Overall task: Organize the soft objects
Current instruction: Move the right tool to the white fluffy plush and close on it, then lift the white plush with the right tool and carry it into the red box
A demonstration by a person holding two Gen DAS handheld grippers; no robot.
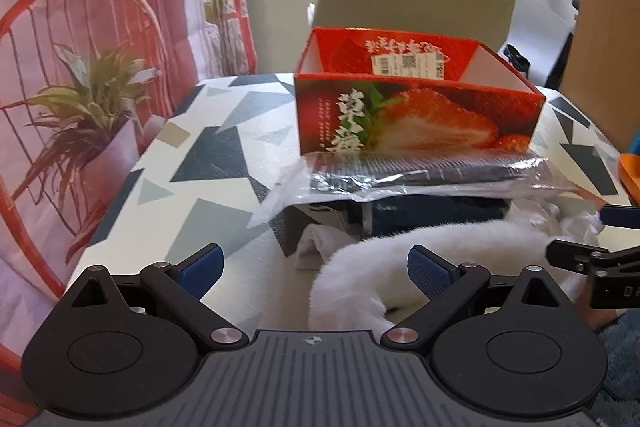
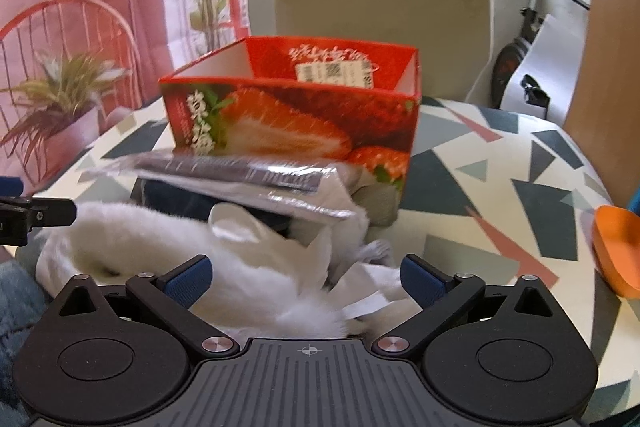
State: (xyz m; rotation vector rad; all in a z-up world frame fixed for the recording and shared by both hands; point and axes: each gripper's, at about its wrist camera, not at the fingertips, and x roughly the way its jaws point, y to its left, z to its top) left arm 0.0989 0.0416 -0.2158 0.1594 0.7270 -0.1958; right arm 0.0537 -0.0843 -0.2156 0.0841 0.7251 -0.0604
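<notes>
While your right gripper [image 2: 306, 277] gapes wide and empty, the white plush toy [image 2: 256, 279] lies directly beneath it, stretching leftward along the table's [image 2: 500, 187] near edge.

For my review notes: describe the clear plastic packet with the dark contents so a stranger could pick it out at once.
Start at the red strawberry box standing open on the patterned table. The plastic packet lies flat against the box's front, on a dark box above the white fluffy item. Alone among its neighbours it is glossy, crinkled and see-through, with dark ribbed contents.

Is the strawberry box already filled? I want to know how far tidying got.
No: the strawberry box stands open and only its bare inner walls show.
</notes>
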